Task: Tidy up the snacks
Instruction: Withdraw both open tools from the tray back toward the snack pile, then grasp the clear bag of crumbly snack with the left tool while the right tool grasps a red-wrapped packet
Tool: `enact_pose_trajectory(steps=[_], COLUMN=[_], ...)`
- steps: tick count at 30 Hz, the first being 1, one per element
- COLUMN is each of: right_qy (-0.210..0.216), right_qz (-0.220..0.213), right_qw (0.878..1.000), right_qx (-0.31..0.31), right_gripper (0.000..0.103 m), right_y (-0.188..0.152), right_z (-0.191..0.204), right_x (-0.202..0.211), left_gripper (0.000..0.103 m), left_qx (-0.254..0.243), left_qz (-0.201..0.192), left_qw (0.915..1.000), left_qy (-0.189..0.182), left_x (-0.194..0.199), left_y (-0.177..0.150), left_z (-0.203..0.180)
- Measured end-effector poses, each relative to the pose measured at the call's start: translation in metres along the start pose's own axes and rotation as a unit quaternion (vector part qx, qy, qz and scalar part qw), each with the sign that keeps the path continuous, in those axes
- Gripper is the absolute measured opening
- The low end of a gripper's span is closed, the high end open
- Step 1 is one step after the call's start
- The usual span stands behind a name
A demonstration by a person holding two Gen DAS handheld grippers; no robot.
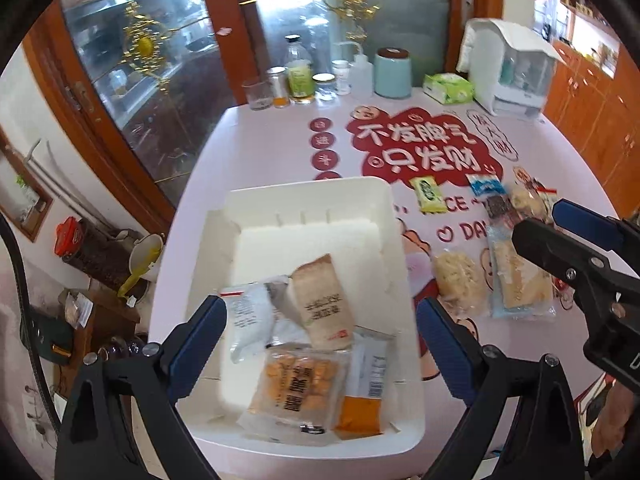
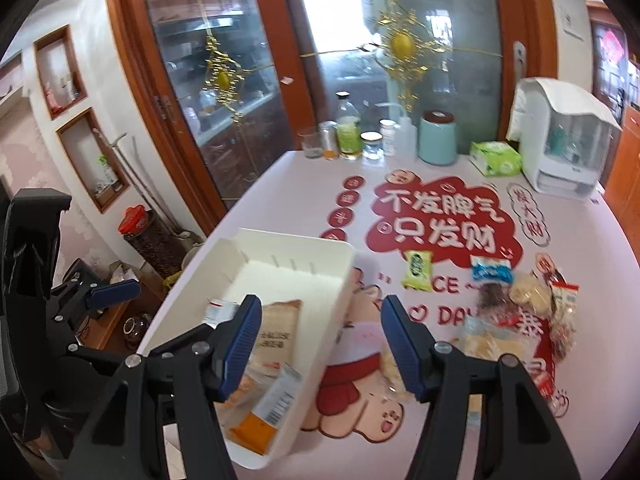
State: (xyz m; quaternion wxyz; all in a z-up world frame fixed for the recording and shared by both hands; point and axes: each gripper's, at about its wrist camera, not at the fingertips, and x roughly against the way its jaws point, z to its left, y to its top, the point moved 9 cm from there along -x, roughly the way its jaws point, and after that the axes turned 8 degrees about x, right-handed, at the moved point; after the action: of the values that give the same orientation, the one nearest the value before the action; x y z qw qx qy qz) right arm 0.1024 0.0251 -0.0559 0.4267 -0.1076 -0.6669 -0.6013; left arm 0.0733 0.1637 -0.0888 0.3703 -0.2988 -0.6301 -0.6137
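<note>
A white bin (image 1: 308, 196) sits on the pink table and holds several snack packets, among them a tan packet (image 1: 324, 304) and an orange-cracker packet (image 1: 298, 384). My left gripper (image 1: 320, 344) is open above the bin's near half, holding nothing. My right gripper (image 2: 320, 352) is open and empty, just right of the bin (image 2: 328, 300); it also shows in the left wrist view (image 1: 560, 228). Loose snacks lie on the table to the right: a green packet (image 1: 430, 194), a blue packet (image 1: 486, 186), a noodle cake (image 1: 458, 280) and a long wafer pack (image 1: 518, 280).
Jars, bottles, a teal canister (image 1: 393, 74), a tissue pack (image 1: 448, 88) and a white appliance (image 1: 512, 68) line the table's far edge. A glass door stands behind. Clutter sits on the floor left of the table.
</note>
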Motion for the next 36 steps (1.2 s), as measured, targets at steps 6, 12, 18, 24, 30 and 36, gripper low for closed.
enact_pose_trajectory(steps=[6, 12, 18, 24, 30, 36], right_qy=[-0.022, -0.06, -0.115, -0.163, -0.166, -0.15], right_qz=[0.014, 0.026, 0.038, 0.049, 0.066, 0.104], right_qw=[0.999, 0.994, 0.986, 0.98, 0.98, 0.982], right_qx=[-0.044, -0.091, -0.114, -0.099, -0.081, -0.045], right_gripper=[0.063, 0.063, 0.063, 0.063, 0.063, 0.063], right_y=[-0.02, -0.049, -0.083, -0.116, -0.134, -0.146], right_z=[-0.049, -0.119, -0.193, -0.254, -0.287, -0.305], right_x=[0.003, 0.012, 0.02, 0.008, -0.027, -0.076], left_gripper=[0.095, 0.096, 0.096, 0.096, 0.096, 0.095], left_qx=[-0.041, -0.077, -0.093, -0.105, -0.132, -0.18], left_qz=[0.007, 0.019, 0.015, 0.022, 0.07, 0.099], left_qw=[0.9991, 0.9964, 0.9945, 0.9923, 0.9857, 0.9737], left_qy=[-0.01, -0.029, -0.045, -0.062, -0.077, -0.1], left_x=[-0.009, -0.025, -0.048, -0.083, -0.138, -0.176], left_y=[0.001, 0.006, 0.029, 0.06, 0.076, 0.083], left_z=[-0.054, -0.126, -0.197, -0.257, -0.303, -0.343])
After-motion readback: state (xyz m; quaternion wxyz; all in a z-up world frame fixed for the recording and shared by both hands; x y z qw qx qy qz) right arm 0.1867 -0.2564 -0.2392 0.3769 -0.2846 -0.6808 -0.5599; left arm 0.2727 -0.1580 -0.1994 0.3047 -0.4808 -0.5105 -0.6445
